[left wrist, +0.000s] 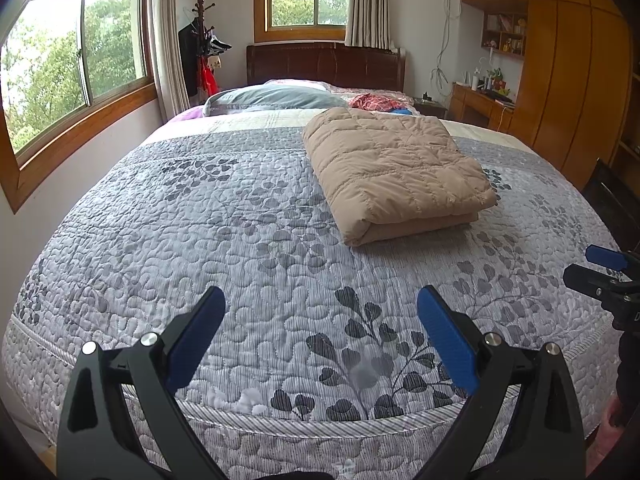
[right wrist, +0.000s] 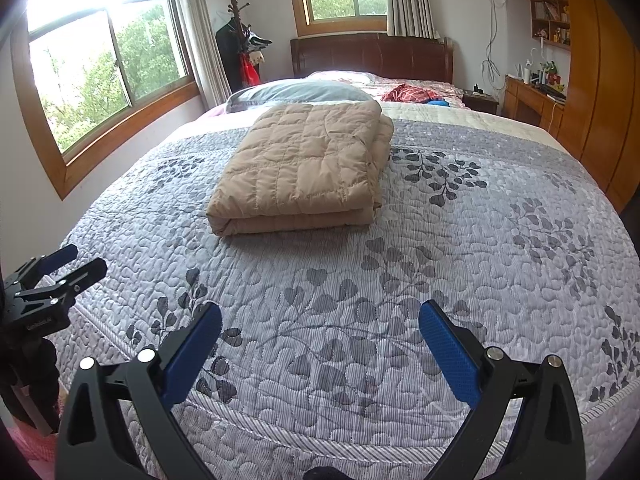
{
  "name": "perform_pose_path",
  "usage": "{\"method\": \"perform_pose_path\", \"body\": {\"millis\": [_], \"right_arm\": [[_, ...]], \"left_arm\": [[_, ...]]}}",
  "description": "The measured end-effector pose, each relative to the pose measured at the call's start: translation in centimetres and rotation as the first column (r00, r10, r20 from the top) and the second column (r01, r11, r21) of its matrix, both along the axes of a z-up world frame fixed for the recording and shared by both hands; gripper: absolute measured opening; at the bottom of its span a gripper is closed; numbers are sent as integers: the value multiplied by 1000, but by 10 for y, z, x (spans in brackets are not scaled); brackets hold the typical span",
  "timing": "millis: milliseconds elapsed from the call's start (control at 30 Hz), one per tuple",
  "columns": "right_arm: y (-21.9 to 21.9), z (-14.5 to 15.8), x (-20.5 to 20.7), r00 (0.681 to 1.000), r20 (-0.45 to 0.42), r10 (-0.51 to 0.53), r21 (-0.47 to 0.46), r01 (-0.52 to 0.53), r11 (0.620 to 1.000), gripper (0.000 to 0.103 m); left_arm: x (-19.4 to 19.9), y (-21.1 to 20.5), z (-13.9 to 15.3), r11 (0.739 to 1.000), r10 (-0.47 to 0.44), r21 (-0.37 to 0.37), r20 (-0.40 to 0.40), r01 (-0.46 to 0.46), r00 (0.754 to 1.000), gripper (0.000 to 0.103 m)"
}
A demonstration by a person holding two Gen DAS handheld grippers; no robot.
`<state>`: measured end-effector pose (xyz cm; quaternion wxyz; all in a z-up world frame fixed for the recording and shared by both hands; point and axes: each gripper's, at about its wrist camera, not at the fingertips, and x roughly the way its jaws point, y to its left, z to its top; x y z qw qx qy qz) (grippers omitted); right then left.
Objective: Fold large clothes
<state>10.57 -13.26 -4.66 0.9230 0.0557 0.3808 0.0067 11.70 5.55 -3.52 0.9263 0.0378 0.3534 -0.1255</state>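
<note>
Nearest us, our left gripper (left wrist: 320,344) and right gripper (right wrist: 320,356), both black with blue pads, hover with jaws spread wide and empty above the foot edge of the grey leaf-patterned quilted bedspread (left wrist: 224,240). Farther up this bedspread lies the tan quilted puffer garment (right wrist: 304,168), folded into a neat rectangle. Beyond it rests a grey pillow (left wrist: 272,98), then the dark wooden headboard (left wrist: 324,62).
</note>
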Motion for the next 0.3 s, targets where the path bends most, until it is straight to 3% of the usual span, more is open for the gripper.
{"method": "perform_pose_path", "body": {"millis": [300], "right_arm": [[-1, -1, 1, 1000, 0, 1, 2, -1, 1000, 99]], "left_arm": [[0, -1, 0, 1000, -1, 2, -8, 1, 1000, 96]]}}
